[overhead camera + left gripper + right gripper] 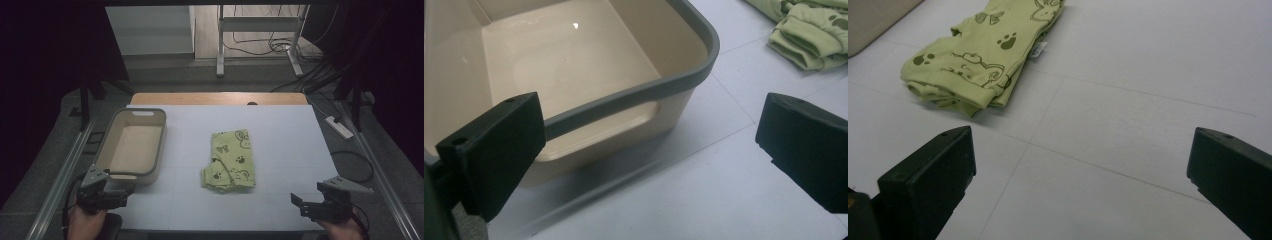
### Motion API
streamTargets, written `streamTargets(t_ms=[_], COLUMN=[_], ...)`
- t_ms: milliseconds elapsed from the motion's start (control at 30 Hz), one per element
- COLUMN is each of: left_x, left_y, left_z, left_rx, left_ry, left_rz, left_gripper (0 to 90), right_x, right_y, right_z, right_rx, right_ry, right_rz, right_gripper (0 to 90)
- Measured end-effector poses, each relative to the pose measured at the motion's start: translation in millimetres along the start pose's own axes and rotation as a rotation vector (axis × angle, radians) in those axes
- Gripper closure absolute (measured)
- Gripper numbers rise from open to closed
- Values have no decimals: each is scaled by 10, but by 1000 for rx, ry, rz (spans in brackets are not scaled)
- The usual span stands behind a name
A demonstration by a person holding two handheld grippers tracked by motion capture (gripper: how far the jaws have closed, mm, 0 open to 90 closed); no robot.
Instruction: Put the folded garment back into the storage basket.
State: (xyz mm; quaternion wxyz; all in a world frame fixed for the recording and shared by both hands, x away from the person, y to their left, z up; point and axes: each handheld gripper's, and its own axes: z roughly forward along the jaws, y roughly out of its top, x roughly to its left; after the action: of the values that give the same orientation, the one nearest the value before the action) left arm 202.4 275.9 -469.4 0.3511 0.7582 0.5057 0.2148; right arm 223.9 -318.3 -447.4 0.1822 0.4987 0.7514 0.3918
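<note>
A folded light-green garment [230,161] printed with paw and animal shapes lies in the middle of the white table [280,130]. It shows at the upper left of the right gripper view [983,55] and the top right corner of the left gripper view [809,30]. A beige bin with a grey rim [132,145] stands at the left, with nothing in it [564,65]. My left gripper [117,192] hovers open at the bin's near end [649,150]. My right gripper [302,204] is open near the front right edge, pointing toward the garment [1083,170].
Beyond the table's far wooden edge [215,98] are a metal stand [260,35] and cables on the floor. A power strip [339,127] lies to the right of the table. Metal rails run along both sides.
</note>
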Motion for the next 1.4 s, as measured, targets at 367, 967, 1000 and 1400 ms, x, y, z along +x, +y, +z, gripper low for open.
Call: streamTargets(t_ms=[367,967,1000,1400], left_x=[0,24,21,-13], left_y=[-1,-1,1,92], left_z=[2,-1,-1,71], left_rx=[10,28,27,36], left_ry=[-13,-64,-74,-137], left_rz=[4,1,-1,37], left_gripper=[0,0,0,0], right_x=[17,35,41,61], right_y=[2,29,29,93], right_z=[5,45,43,61], right_rx=[5,28,27,25], right_ry=[11,42,46,76], right_rz=[-18,-47,-55,-77], right_gripper=[0,0,0,0])
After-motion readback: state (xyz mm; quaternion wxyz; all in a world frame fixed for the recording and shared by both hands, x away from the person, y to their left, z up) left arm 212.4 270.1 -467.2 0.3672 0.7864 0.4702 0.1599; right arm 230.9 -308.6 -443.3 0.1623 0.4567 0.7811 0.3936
